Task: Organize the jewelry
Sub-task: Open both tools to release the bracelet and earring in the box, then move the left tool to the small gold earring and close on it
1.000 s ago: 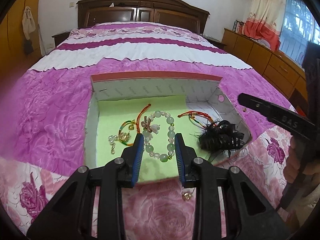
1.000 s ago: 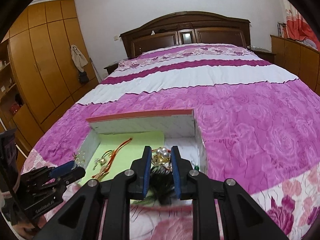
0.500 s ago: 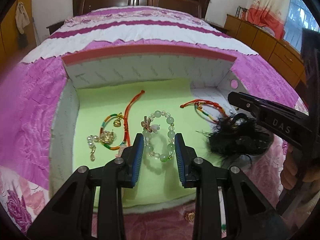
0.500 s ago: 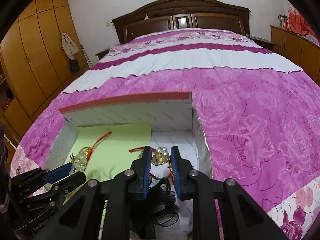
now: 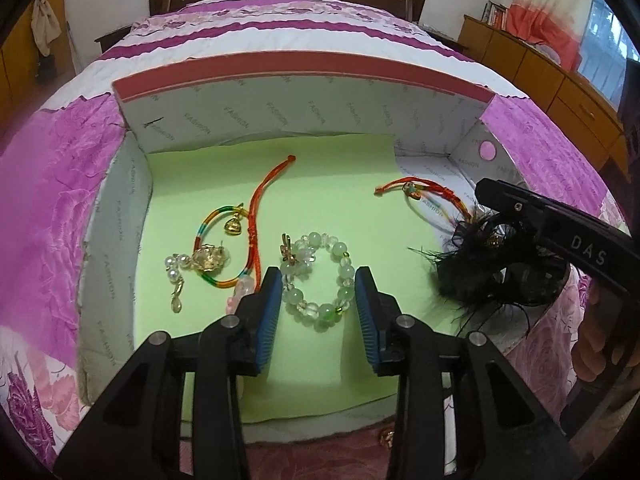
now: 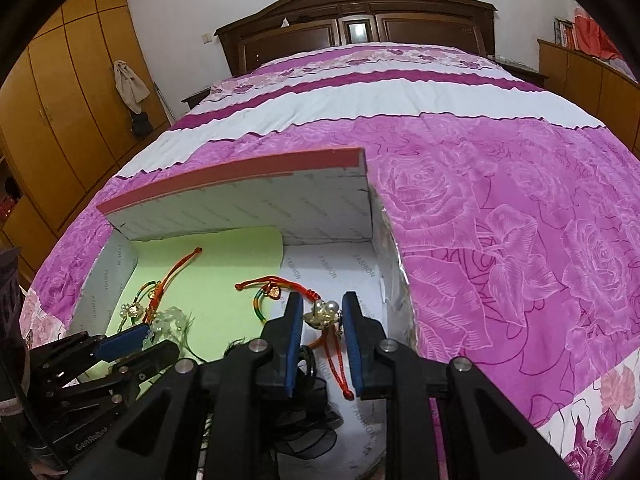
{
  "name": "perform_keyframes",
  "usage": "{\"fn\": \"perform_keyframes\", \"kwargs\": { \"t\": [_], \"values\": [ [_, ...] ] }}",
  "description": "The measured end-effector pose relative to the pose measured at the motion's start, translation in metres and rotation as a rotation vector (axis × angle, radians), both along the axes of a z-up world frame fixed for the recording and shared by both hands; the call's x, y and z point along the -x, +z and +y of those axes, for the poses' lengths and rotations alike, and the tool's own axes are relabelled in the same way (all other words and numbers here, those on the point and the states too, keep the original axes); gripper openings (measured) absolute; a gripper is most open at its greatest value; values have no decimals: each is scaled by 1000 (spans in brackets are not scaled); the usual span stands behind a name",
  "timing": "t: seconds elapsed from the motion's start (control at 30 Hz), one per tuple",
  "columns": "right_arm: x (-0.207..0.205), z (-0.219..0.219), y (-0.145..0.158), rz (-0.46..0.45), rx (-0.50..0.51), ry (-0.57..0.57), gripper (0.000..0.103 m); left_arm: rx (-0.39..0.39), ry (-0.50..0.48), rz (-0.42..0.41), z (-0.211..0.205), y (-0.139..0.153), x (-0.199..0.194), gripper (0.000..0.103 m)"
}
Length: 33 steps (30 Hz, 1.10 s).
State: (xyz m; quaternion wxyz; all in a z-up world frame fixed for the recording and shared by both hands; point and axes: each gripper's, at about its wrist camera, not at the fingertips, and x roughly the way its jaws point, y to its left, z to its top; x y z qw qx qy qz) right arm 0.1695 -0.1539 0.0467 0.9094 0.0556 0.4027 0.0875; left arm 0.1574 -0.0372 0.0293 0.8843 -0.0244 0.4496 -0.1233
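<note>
**Left wrist view: bead bracelet sitting right between the tongs**

Biggest thing first: everything's on a bed (image 6: 480, 208) with a pink rose cover. On it is an open cardboard box (image 5: 280, 116) with a green sheet (image 5: 340, 184) covering most of its floor. All the jewelry is in there. A black feathery hair thing (image 5: 480, 272) sits at the right end, partly off the sheet.

The bead bracelet (image 5: 320, 276) lies flat on the green sheet, near the front. The left gripper (image 5: 318, 272) straddles it. Its jaws have just been opening and stand fairly narrow, a pad on either side, neither one pressing as far as I can see.

The right gripper (image 6: 322, 298) is over the bare right part of the box, pinched on a small pearl charm (image 6: 322, 314). A thin red cord (image 6: 334, 356) dangles off it.

Handling guess: the bracelet looks light and floppy. The beads are probably smooth, so they'd roll or squirt out of a hard pinch. I'd grab across one side of the loop, on a couple of beads, not across the whole ring. The charm piece is tiny and the cord limp, so holding the solid charm seems right. Snagging those feathers looks like the main risk.
</note>
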Motion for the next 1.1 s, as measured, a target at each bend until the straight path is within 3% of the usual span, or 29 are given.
{"fn": "perform_keyframes", "kwargs": {
  "t": [0.33, 0.77, 1.1],
  "values": [
    [16, -5, 20, -34, -64, -7, 27, 29, 23, -40, 14, 19, 18, 30],
    [68, -6, 54, -108, -100, 24, 29, 49, 4, -95, 16, 42, 49, 30],
    [105, -8, 56, -108, -102, 28, 36, 60, -34, -78, 10, 40, 69, 31]
  ]
}}
